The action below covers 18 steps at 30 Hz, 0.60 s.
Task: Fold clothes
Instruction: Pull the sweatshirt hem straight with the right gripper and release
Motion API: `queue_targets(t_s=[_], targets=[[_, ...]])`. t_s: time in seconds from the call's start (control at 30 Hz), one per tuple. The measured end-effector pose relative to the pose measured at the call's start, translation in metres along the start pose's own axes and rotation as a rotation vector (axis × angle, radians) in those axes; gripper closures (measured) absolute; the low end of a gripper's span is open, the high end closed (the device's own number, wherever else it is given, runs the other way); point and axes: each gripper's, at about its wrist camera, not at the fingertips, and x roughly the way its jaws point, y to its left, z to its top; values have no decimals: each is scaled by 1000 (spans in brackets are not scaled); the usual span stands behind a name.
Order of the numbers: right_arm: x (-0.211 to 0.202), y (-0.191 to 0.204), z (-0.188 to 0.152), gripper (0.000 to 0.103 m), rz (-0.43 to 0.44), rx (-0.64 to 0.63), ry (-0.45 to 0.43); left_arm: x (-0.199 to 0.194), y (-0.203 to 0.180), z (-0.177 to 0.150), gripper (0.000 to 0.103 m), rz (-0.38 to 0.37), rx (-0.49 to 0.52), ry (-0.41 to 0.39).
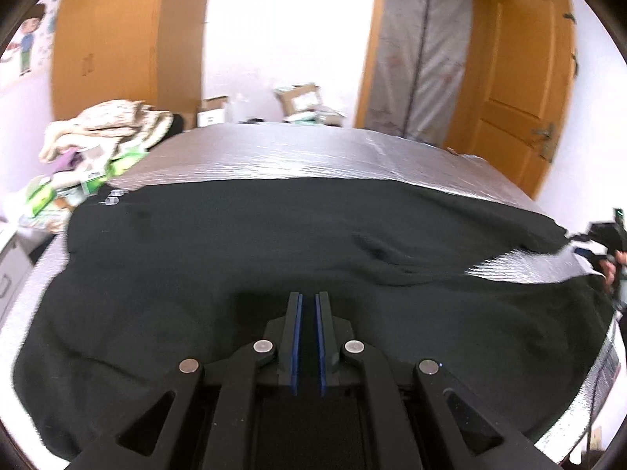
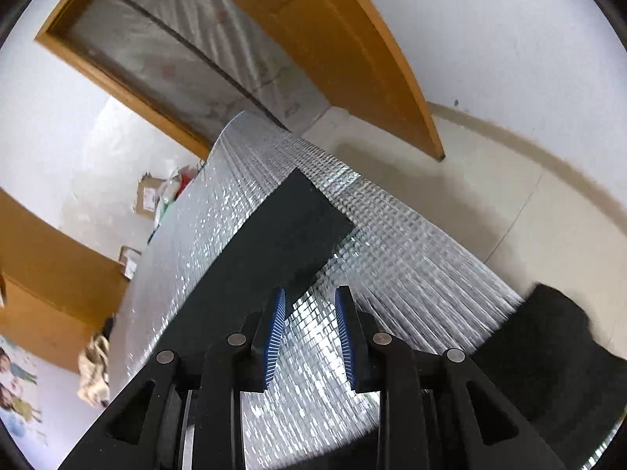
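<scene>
A black garment (image 1: 235, 243) lies spread over a silver quilted cover (image 1: 274, 149). My left gripper (image 1: 308, 295) hovers low over its near part. The blue pads are almost together and dark cloth fills the thin slit between them. In the right wrist view one long flat sleeve (image 2: 282, 235) runs away across the silver cover (image 2: 392, 243). My right gripper (image 2: 311, 293) stands open beside the sleeve's edge, with only the cover between its fingers. Another black part of the garment (image 2: 548, 360) lies at the lower right. A hand (image 1: 611, 270) shows at the left wrist view's right edge.
A heap of bedding and packets (image 1: 106, 129) sits at the cover's far left. Cardboard boxes (image 1: 301, 98) stand behind it. A wooden door (image 1: 521, 78) is at the right. The cover's right edge drops to a pale floor (image 2: 509, 196).
</scene>
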Motion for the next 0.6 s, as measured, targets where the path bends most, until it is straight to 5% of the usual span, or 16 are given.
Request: queue_targets(t_s=[0.23, 0.3, 0.6], targets=[[29, 5, 23, 76, -38, 11, 16, 28, -26, -8, 98, -17, 26, 76], [28, 8, 25, 97, -81, -30, 14, 33, -25, -8, 97, -24, 14, 97], [-9, -7, 23, 98, -149, -115, -37, 34, -24, -8, 97, -17, 14, 102]])
